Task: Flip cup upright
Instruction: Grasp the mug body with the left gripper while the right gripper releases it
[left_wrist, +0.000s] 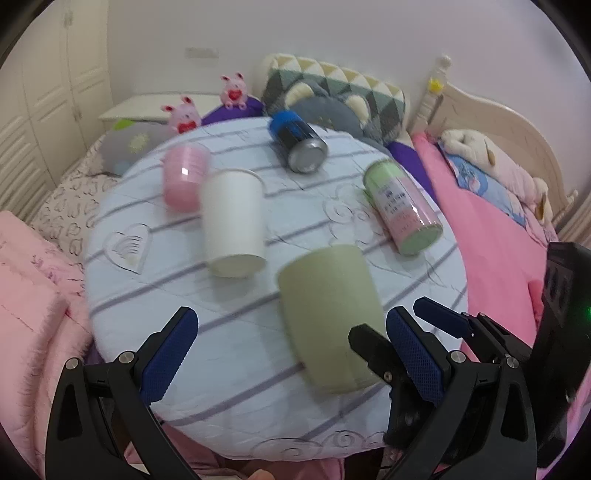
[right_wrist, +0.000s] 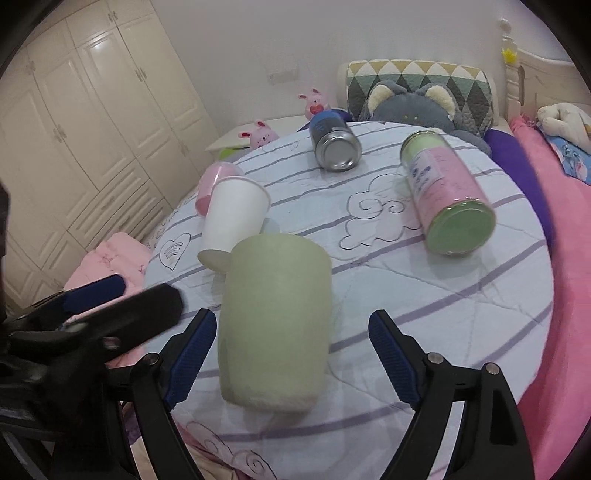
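A pale green cup (left_wrist: 330, 317) lies on its side on the round striped table (left_wrist: 184, 350), closed base toward me; it also shows in the right wrist view (right_wrist: 275, 325). A white cup (left_wrist: 233, 225) (right_wrist: 234, 218) and a pink cup (left_wrist: 183, 177) (right_wrist: 214, 184) lie tipped behind it. My left gripper (left_wrist: 291, 343) is open with the green cup between its fingers, not touching. My right gripper (right_wrist: 291, 350) is open around the green cup's base end, and its fingers (left_wrist: 369, 350) show in the left wrist view beside the cup.
A blue-capped metal can (left_wrist: 297, 142) (right_wrist: 334, 142) and a pink-and-green can (left_wrist: 404, 206) (right_wrist: 448, 194) lie on the table's far side. Pillows, plush toys (left_wrist: 183, 118) and a pink bed (left_wrist: 491, 236) surround the table. A wardrobe (right_wrist: 92, 122) stands at left.
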